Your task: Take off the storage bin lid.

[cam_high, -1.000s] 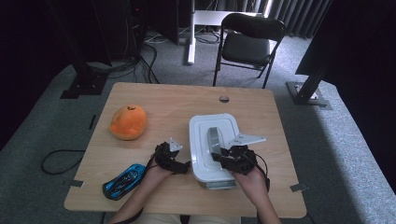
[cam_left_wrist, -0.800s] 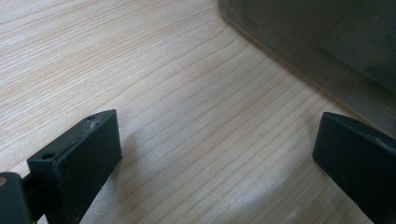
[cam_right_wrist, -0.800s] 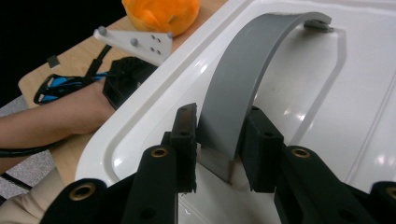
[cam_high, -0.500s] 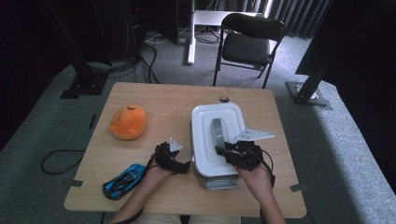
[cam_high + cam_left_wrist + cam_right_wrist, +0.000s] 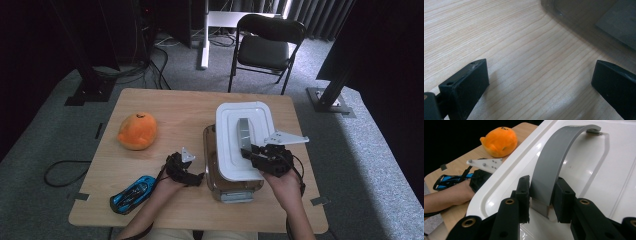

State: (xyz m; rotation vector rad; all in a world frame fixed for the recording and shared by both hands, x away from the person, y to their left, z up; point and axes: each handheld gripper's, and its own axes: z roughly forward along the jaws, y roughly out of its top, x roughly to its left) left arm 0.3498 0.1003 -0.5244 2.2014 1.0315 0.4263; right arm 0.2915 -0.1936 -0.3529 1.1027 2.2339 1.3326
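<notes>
Lid point(image 5: 245, 140) covers most of clear box point(image 5: 212, 165) beneath; box contents can't be made out. Left gripper view: box point(image 5: 584, 20) cut off by top and right edges, dim and blurred; right-hand jaw cut by right edge. Right gripper view: lid point(image 5: 584, 177) runs off top, right and bottom edges; near end of lid's grey handle point(image 5: 556, 160) hidden between jaws; blue toy car point(image 5: 445, 181) beside lid half hidden behind forearm point(image 5: 446, 196).
</notes>
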